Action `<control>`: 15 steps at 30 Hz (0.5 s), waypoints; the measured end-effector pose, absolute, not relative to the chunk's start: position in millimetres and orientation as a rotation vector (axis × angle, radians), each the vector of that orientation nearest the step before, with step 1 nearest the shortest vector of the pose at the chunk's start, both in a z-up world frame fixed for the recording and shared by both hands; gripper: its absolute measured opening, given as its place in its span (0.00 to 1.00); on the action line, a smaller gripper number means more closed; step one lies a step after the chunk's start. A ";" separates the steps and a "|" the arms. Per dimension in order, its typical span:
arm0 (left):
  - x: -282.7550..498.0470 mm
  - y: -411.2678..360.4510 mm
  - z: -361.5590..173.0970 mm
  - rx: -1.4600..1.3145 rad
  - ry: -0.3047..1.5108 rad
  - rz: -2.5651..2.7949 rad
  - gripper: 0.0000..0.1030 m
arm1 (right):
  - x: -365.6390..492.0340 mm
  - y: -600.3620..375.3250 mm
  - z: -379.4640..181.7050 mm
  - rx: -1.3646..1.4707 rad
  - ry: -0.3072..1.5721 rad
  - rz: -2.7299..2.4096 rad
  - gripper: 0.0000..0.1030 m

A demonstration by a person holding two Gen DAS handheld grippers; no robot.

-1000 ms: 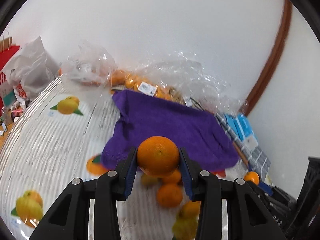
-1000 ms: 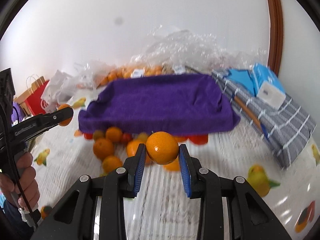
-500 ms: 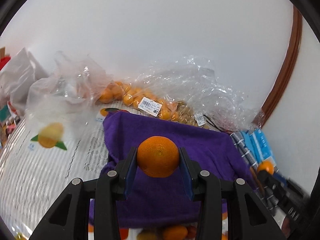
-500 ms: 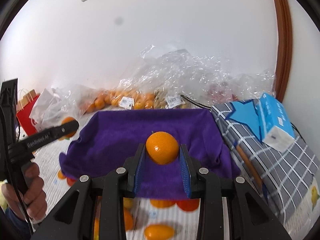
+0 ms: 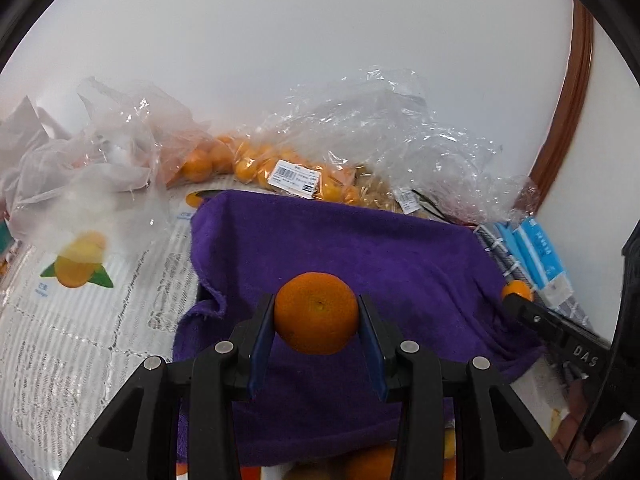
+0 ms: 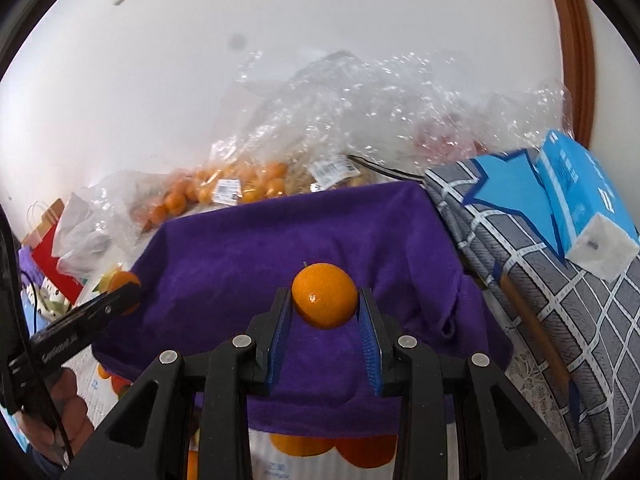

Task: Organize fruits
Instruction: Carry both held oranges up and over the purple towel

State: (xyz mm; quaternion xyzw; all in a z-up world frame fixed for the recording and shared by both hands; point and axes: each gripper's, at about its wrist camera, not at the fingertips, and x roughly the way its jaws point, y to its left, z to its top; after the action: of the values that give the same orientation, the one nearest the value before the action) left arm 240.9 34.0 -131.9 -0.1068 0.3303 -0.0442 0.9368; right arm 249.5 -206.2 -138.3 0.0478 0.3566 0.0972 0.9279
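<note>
My left gripper [image 5: 316, 318] is shut on a large orange [image 5: 316, 312] and holds it above the purple towel [image 5: 360, 256]. My right gripper [image 6: 325, 304] is shut on a smaller orange [image 6: 325, 294], also held over the purple towel [image 6: 240, 264]. Each gripper shows in the other's view: the right one with its orange [image 5: 517, 290] at the towel's right edge, the left one with its orange [image 6: 125, 282] at the towel's left edge. Several loose oranges [image 6: 352, 450] lie on the tablecloth just below the towel's near edge.
Clear plastic bags of small oranges [image 5: 256, 168] pile up against the white wall behind the towel. A grey checked cloth [image 6: 560, 280] with blue tissue packs [image 6: 576, 184] lies to the right. A red paper bag [image 6: 52, 256] stands at the far left. A hand [image 6: 64, 408] grips the left tool.
Both grippers have carried their oranges forward from over the loose fruit pile to above the purple towel. The towel and the bags now look closer and the loose oranges have slid under the view.
</note>
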 end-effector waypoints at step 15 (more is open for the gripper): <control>250.5 31.4 -148.1 -0.201 0.724 -0.098 0.37 | 254.2 -193.2 -158.2 0.028 0.779 0.209 0.32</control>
State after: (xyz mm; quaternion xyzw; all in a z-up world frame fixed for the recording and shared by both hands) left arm 250.5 31.4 -148.1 -0.0981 0.3534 -0.0480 0.9291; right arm 254.2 -193.2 -158.2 0.0134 0.3792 0.1016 0.9196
